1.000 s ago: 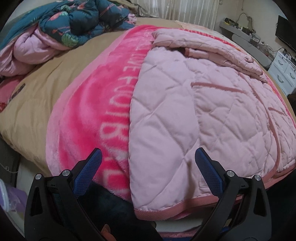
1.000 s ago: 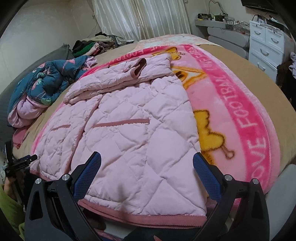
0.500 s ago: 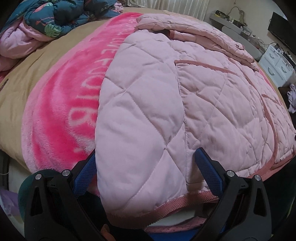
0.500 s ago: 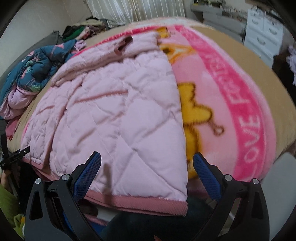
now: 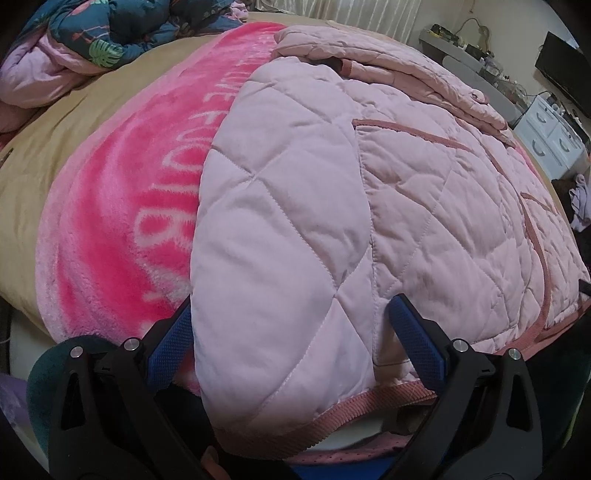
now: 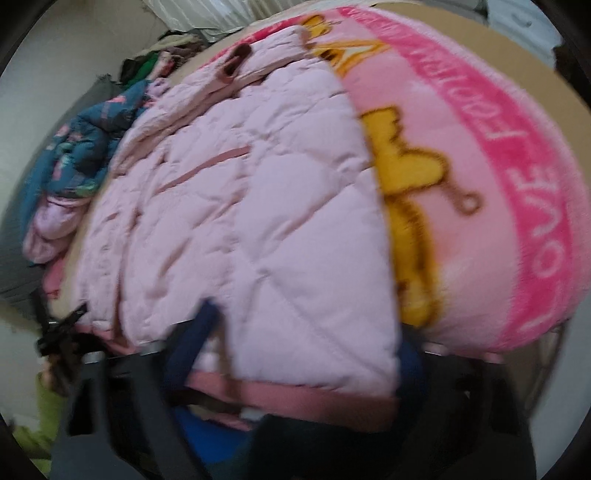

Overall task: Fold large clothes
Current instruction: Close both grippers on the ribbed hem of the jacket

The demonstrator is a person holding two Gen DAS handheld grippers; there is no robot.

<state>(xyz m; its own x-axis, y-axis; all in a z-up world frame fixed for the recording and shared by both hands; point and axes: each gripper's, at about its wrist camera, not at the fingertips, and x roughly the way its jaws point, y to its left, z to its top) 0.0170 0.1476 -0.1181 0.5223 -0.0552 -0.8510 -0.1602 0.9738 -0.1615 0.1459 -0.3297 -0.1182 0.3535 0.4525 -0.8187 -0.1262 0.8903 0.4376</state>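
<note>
A pale pink quilted jacket lies flat on a bright pink blanket on the bed, hem toward me, sleeves folded across its top. My left gripper is open, its blue-padded fingers astride the jacket's near left hem corner. The right wrist view is blurred: the same jacket fills it, and my right gripper is open with the near right hem corner between its fingers.
A blue patterned quilt and pink bedding are heaped at the bed's far left. White drawers and a shelf stand to the right. The blanket's yellow print lies right of the jacket. The mattress edge is just below the hem.
Both grippers have moved forward and down to the jacket's hem corners, so the hem now lies between their open fingers. The right view has turned blurred from motion.
</note>
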